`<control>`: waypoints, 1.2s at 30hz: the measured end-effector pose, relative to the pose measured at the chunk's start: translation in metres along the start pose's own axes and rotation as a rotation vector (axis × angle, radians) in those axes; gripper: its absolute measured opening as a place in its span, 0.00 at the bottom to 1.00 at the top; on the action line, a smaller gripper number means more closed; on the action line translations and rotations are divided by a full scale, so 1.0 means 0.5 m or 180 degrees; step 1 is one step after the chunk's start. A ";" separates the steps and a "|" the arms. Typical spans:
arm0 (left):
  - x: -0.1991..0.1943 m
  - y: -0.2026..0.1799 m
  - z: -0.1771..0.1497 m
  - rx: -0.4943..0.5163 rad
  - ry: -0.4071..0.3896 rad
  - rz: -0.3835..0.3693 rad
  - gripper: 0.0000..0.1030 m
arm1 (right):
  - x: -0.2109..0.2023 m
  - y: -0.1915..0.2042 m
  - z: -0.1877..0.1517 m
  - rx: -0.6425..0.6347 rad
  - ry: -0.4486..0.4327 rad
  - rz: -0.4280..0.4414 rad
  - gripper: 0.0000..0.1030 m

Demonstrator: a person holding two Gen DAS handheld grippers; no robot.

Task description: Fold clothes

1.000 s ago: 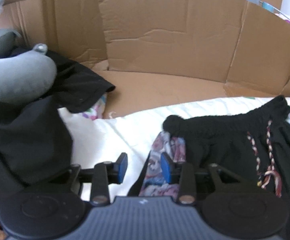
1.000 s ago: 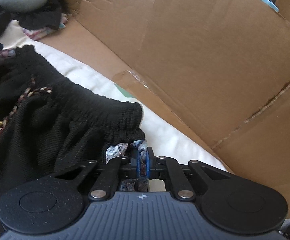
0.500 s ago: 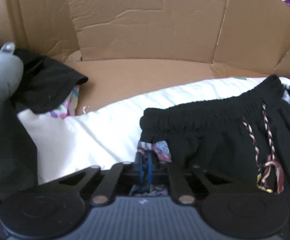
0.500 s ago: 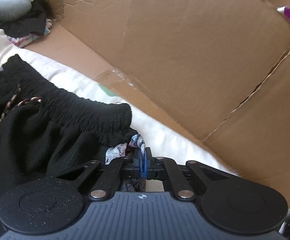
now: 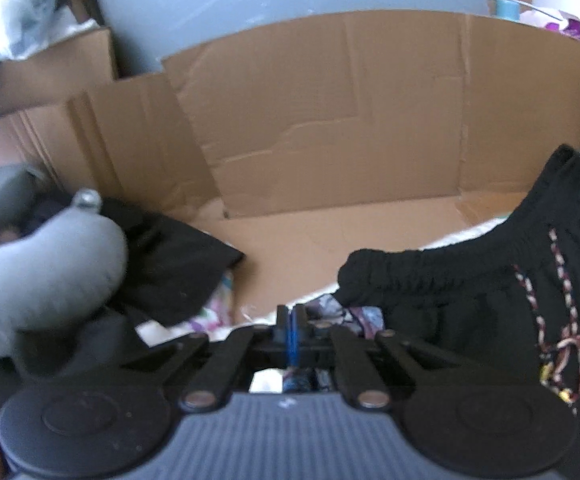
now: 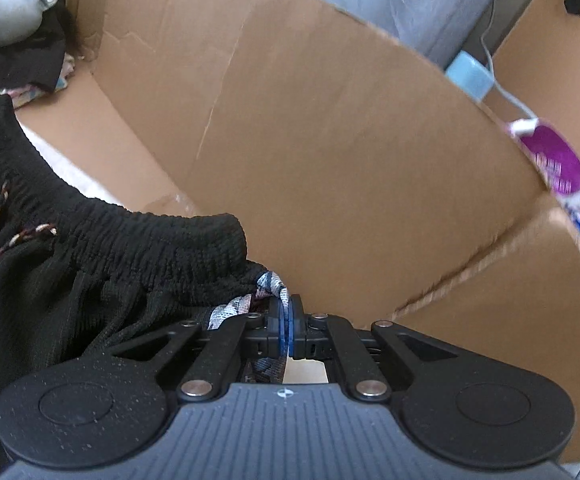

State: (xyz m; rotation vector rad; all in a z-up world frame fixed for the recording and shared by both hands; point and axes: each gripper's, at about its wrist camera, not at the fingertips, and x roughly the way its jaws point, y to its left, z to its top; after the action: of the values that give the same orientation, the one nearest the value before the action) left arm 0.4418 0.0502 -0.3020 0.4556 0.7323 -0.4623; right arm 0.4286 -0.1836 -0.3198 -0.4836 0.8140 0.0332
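Note:
Black shorts [image 5: 469,280] with a gathered elastic waistband, a braided drawstring [image 5: 561,344] and a patterned lining hang lifted between my two grippers. In the left wrist view my left gripper [image 5: 290,316] is shut on the patterned cloth at the waistband's left corner. In the right wrist view the same shorts [image 6: 90,264] stretch away to the left, and my right gripper [image 6: 288,312] is shut on the patterned lining at the waistband's right corner. Both blue pad pairs are pressed together with fabric pinched between them.
Brown cardboard walls [image 5: 329,120] rise behind the work area, with a cardboard floor [image 5: 290,240] below. A grey cushion [image 5: 42,272] lies on a heap of black clothes [image 5: 170,256] at the left. A purple packet [image 6: 553,160] and pale blue object [image 6: 469,74] sit beyond the wall.
My left gripper went from open beside the waistband to shut on its corner. Both grippers then rose with the shorts, lifting them off the white sheet.

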 end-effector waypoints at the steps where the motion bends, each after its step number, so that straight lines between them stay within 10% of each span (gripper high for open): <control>1: 0.002 0.002 0.004 -0.0008 -0.0012 0.0040 0.00 | 0.001 0.002 0.007 -0.0022 -0.0026 -0.0023 0.00; 9: 0.025 0.010 0.021 -0.0070 0.0021 0.0270 0.01 | 0.026 0.011 0.059 -0.0088 -0.0076 -0.0131 0.00; 18: 0.148 -0.025 -0.003 0.0170 0.0707 0.0597 0.02 | 0.092 0.029 0.034 0.0132 0.0390 0.0120 0.11; 23: 0.129 -0.012 0.010 0.0154 0.0728 0.0730 0.40 | 0.060 -0.019 0.018 0.0448 0.0342 0.0339 0.21; 26: 0.122 -0.001 0.021 0.0114 0.0871 0.0810 0.40 | 0.035 -0.045 0.005 0.0560 0.0333 0.0436 0.23; 36: -0.029 -0.037 0.069 -0.0147 0.0863 0.0308 0.40 | -0.142 -0.113 -0.015 0.0774 0.0219 0.0640 0.23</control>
State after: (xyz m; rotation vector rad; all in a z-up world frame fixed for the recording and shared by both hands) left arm 0.4404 0.0198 -0.2732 0.5136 0.9757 -0.2948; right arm 0.3861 -0.2264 -0.2513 -0.1732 0.9187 0.1025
